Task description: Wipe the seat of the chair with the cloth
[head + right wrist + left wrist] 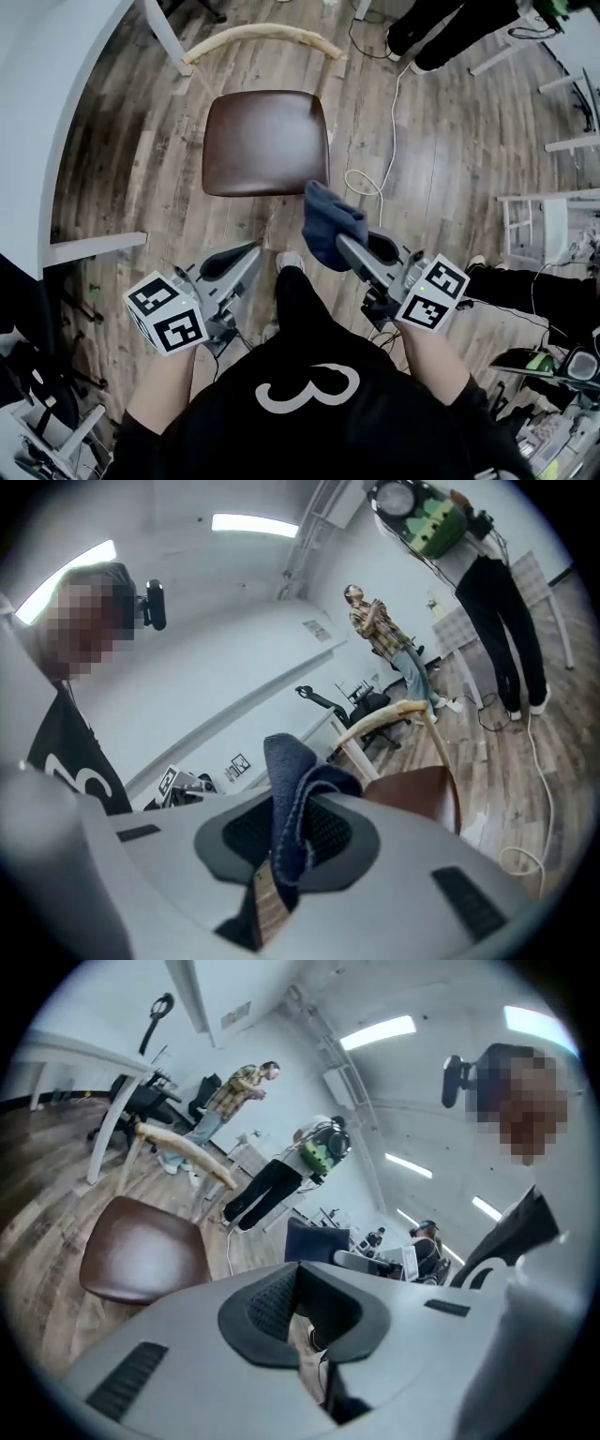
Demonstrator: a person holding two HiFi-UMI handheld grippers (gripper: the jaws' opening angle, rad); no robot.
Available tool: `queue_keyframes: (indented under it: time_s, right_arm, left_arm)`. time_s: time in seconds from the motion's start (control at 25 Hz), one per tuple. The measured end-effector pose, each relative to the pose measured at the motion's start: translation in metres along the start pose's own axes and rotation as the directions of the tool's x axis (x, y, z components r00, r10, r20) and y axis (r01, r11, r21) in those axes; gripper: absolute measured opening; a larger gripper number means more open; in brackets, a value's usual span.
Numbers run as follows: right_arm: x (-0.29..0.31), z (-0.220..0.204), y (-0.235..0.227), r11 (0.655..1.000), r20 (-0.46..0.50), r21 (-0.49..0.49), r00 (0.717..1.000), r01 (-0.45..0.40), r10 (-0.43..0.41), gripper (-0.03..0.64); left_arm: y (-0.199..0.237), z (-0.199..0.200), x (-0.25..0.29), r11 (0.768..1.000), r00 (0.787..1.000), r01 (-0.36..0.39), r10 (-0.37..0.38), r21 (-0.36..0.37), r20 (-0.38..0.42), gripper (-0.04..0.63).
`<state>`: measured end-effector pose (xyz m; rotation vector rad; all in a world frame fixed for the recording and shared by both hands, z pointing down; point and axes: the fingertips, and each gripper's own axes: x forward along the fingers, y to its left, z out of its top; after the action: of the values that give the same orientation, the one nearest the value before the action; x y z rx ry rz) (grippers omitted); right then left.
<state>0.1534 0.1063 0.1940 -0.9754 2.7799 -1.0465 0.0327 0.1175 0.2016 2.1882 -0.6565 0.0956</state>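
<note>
The chair's brown padded seat (265,141) stands ahead of me, its curved wooden backrest (262,36) on the far side. My right gripper (343,240) is shut on a dark blue cloth (330,223), which hangs bunched just off the seat's near right corner, above the floor. In the right gripper view the cloth (289,780) sticks up from between the jaws of the right gripper (295,829), with the seat (417,794) beyond. My left gripper (246,253) is shut on nothing, short of the seat's near edge. From the left gripper (298,1309) I see the seat (141,1251) and the cloth (314,1241).
A white table (56,112) runs along the left. A white cable (375,178) loops on the wooden floor right of the chair. White shelving (544,225) stands at the right. A person's legs (441,28) are at the back right; other people stand farther off.
</note>
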Motion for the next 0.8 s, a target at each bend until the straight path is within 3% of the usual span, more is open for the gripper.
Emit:
queue_keyframes:
  time_s: [0.12, 0.24, 0.36, 0.6, 0.8]
  right_arm:
    - [-0.026, 0.004, 0.053, 0.994, 0.031, -0.104, 0.999, -0.037, 0.041, 0.054]
    - [-0.052, 0.000, 0.111, 0.981, 0.047, -0.185, 0.996, -0.061, 0.071, 0.054]
    - [-0.075, 0.003, 0.161, 0.967, 0.124, -0.245, 0.987, -0.068, 0.100, 0.054]
    - [-0.102, 0.004, 0.239, 0.937, 0.196, -0.339, 0.968, -0.085, 0.159, 0.054]
    - [-0.112, 0.006, 0.271, 0.908, 0.209, -0.404, 0.956, -0.109, 0.208, 0.054]
  left_arm:
    - [-0.050, 0.011, -0.034, 0.991, 0.999, 0.039, -0.042, 0.128, 0.017, 0.012]
    - [-0.100, 0.010, -0.074, 0.981, 0.996, 0.058, -0.069, 0.184, 0.055, 0.012]
    - [-0.140, 0.007, -0.105, 0.966, 0.992, 0.060, -0.086, 0.252, 0.094, 0.012]
    - [-0.196, 0.005, -0.158, 0.943, 0.983, 0.036, -0.093, 0.330, 0.157, 0.012]
    - [-0.221, 0.007, -0.176, 0.927, 0.977, 0.028, -0.106, 0.374, 0.188, 0.012]
